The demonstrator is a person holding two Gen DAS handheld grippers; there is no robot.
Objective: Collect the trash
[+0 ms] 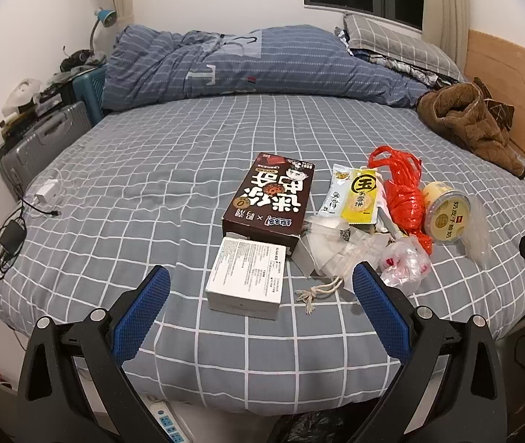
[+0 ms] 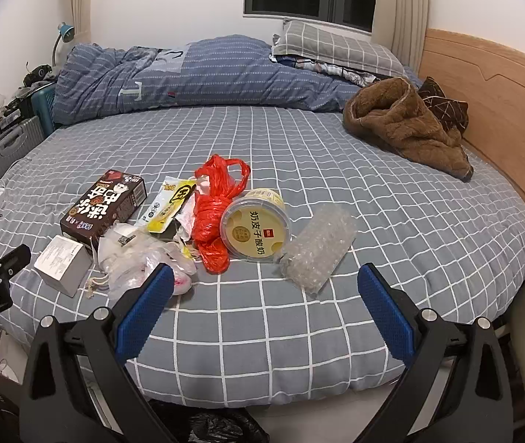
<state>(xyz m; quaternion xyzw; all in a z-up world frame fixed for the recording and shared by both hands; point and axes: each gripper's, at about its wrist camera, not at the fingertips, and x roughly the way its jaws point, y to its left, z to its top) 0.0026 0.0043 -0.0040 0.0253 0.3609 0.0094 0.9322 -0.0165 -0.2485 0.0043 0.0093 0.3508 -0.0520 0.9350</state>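
Bedroom, grid-pattern bed [image 1: 188, 140] as the work surface; trash sits in one cluster near the front edge. We're at the start: nothing picked yet, both grippers hover off the bed edge.

Left gripper [image 1: 261, 288] is spread wide and empty, lined up on the white box [image 1: 245, 278], which lies just in front of and touching the brown snack box [image 1: 269, 199]. Right gripper [image 2: 266, 284] is also wide and empty, with the bubble wrap roll [image 2: 317, 247] and the yellow yogurt tub [image 2: 256, 223] ahead of it.

Rest of the pile: orange plastic bag [image 2: 212, 214] touching the tub, yellow snack wrapper [image 1: 362, 195], a drawstring pouch [image 1: 330, 254], and a crumpled clear bag [image 2: 173, 265].

Containers: the tub is lidded and lies tilted; contents unknown. Both boxes look closed, so we can't tell what's inside. A black bin bag [image 2: 221, 428] shows below the bed edge, probably the drop target; we can't see into it.

Our guess for the next move: advance the left gripper to straddle the white box across its short side, close, and carry it down to the bag. Soft bags need a pinch on a bunched fold.
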